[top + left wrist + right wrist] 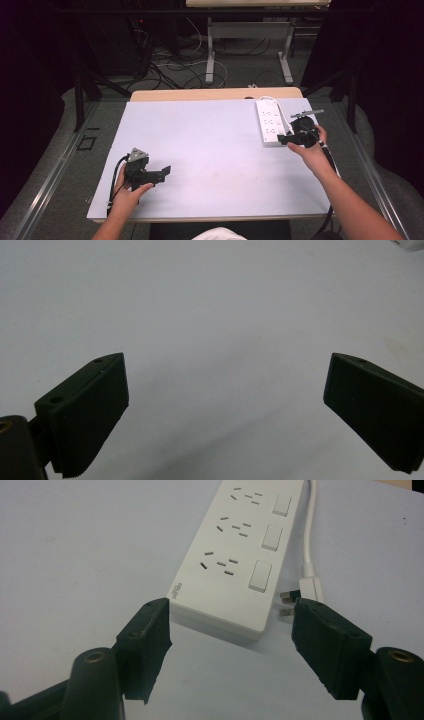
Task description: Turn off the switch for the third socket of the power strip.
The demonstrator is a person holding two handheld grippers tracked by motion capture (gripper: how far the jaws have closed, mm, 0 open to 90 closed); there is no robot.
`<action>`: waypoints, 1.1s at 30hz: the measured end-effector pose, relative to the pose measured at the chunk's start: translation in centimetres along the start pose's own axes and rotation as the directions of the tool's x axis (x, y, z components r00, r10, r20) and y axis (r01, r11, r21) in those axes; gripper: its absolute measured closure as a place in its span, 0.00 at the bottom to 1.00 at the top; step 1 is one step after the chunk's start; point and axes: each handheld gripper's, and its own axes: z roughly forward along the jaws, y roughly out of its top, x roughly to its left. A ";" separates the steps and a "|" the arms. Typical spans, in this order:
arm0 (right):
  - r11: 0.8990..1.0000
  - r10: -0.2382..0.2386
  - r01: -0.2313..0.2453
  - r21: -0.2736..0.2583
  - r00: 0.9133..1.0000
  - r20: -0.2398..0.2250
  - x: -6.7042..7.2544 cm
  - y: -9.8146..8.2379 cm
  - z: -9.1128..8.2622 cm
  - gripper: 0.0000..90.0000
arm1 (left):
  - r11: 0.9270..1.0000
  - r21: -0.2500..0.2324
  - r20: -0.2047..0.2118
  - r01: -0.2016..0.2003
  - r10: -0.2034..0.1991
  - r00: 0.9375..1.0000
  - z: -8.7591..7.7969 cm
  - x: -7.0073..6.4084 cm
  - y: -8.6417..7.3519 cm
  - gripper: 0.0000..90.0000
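A white power strip (268, 122) with three sockets and three switches lies at the back right of the table. In the right gripper view its near end (240, 555) sits just ahead of my jaws. A white plug (306, 587) on a white cord lies beside the strip's right corner, prongs towards it. My right gripper (232, 607) is open, one jaw on each side of the strip's near end, pads apart from it. In the high view the right gripper (283, 140) is at that end. My left gripper (164, 172) rests near the front left, open (227, 357) over bare sheet.
A pale sheet (200, 150) covers the tabletop, with a wooden edge (200, 94) showing at the back. Beyond the table, cables (175, 65) lie on the floor by another table's legs (210, 55). Dark curtains stand at both sides.
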 end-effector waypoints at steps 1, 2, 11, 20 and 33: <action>1.000 -0.001 0.001 0.008 1.000 0.002 -0.2 0.4 0.0 0.36 | 1.000 -0.004 -0.001 0.006 -0.006 1.000 0.0 0.0 0.0 0.05; 1.000 -0.001 0.001 0.008 1.000 0.002 -0.2 0.4 0.0 0.36 | 1.000 -0.004 -0.001 0.006 -0.006 1.000 0.0 0.0 0.0 0.05; 1.000 -0.016 0.016 0.026 1.000 0.012 -0.8 2.2 0.3 0.37 | 1.000 -0.005 0.000 0.008 -0.008 1.000 0.0 0.0 0.0 0.05; 0.999 0.003 -0.004 0.048 1.000 0.018 -1.3 3.1 0.8 0.39 | 1.000 -0.007 0.000 0.010 -0.010 1.000 0.0 0.0 0.0 0.05; 0.997 0.041 -0.043 0.067 0.999 0.032 -2.7 4.3 2.3 0.44 | 1.000 -0.001 0.003 0.005 -0.005 1.000 0.0 0.1 0.1 0.06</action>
